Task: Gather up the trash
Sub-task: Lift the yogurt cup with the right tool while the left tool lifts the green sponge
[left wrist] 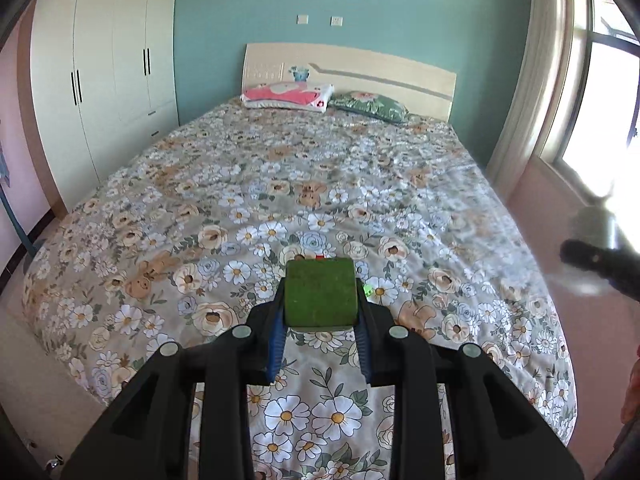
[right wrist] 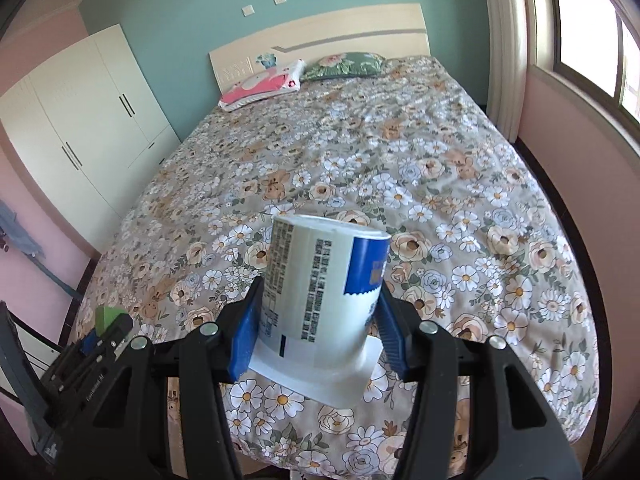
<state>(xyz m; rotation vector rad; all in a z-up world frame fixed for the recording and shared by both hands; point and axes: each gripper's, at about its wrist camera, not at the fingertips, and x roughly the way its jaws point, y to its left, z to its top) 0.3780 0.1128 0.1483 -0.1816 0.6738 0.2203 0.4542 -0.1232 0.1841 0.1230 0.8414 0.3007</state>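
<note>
Above the foot of a bed [left wrist: 224, 184] with a flowered cover, two hand-held grippers hang side by side, each carrying one piece of trash. Seen from its own camera, the left gripper [left wrist: 320, 334] has its blue pads [left wrist: 276, 336] pressed tight against a small green block [left wrist: 320, 294], which sticks forward past the fingertips. Seen from the other camera, the right gripper [right wrist: 318, 334] is partly closed around a white and blue cup [right wrist: 324, 284], printed with small text and held upside down, its wide rim toward the camera and a pad against each side. Both things are clear of the cover (nothing else that looks like trash shows on it). Two pillows [left wrist: 288, 95] lie at the headboard, a wardrobe [left wrist: 104, 64] stands to the left, and a window [right wrist: 592, 24] is to the right. The pick-up step looks finished, and the carry is in hand. No bin shows in either view, so the next move likely calls for turning away from the bed to find one, keeping both grips firm, then opening the jaws over it.
</note>
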